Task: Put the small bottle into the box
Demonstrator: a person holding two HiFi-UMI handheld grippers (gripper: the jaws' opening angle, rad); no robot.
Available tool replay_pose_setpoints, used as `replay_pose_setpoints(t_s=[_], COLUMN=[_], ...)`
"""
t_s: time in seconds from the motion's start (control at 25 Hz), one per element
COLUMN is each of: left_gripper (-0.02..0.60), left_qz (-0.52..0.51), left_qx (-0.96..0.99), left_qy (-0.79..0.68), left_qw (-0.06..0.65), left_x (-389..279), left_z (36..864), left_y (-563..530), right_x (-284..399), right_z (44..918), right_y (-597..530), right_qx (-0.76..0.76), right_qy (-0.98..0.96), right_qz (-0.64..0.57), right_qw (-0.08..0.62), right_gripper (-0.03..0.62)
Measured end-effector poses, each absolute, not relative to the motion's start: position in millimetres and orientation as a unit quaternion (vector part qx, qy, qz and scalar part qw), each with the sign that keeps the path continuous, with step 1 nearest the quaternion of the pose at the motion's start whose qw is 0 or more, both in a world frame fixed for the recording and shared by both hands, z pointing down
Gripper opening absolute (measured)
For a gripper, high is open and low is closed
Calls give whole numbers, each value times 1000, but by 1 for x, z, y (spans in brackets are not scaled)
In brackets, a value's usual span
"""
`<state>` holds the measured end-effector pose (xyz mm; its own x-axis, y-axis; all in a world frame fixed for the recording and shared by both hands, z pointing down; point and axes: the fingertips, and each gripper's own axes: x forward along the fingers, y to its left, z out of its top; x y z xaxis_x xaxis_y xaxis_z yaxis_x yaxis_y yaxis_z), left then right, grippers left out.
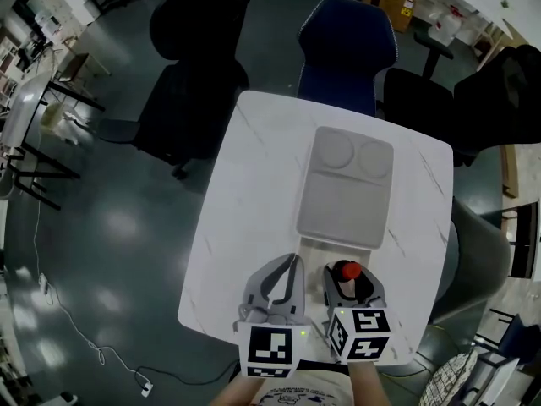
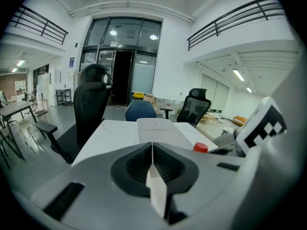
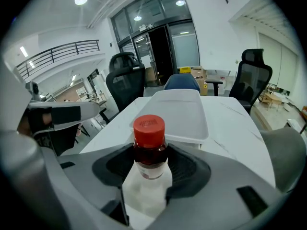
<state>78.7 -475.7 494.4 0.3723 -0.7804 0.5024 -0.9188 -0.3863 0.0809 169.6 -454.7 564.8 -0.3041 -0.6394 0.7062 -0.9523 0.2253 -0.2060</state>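
The small bottle (image 1: 347, 271) has a red cap and dark liquid, and it stands upright between the jaws of my right gripper (image 1: 349, 284), which is shut on it. In the right gripper view the bottle (image 3: 149, 145) fills the gap of that gripper (image 3: 147, 174). My left gripper (image 1: 285, 284) sits just to its left, shut with nothing in it; its jaws (image 2: 152, 152) meet in a thin line. The pale grey box (image 1: 346, 189) lies ahead of both grippers with its lid on, and shows as a flat lid in each gripper view (image 3: 175, 111) (image 2: 156, 128).
The white marble table (image 1: 245, 201) carries only the box and both grippers. A blue chair (image 1: 347, 45) and black office chairs (image 1: 190, 74) stand round its far side. The near table edge runs just under the grippers.
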Motion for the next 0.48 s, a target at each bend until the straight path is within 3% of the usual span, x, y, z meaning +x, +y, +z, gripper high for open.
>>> replay_pose_setpoints(t_s=[0.48], left_gripper=[20], left_qz=[204], left_qx=[796], left_qy=[-532], left_qw=[205], left_x=[80], left_z=[508], left_y=[-481], right_x=[168], right_z=[588], right_y=[-458], right_qx=[517], right_qy=[-738], right_qz=[329], right_qw=[282], right_gripper=[224])
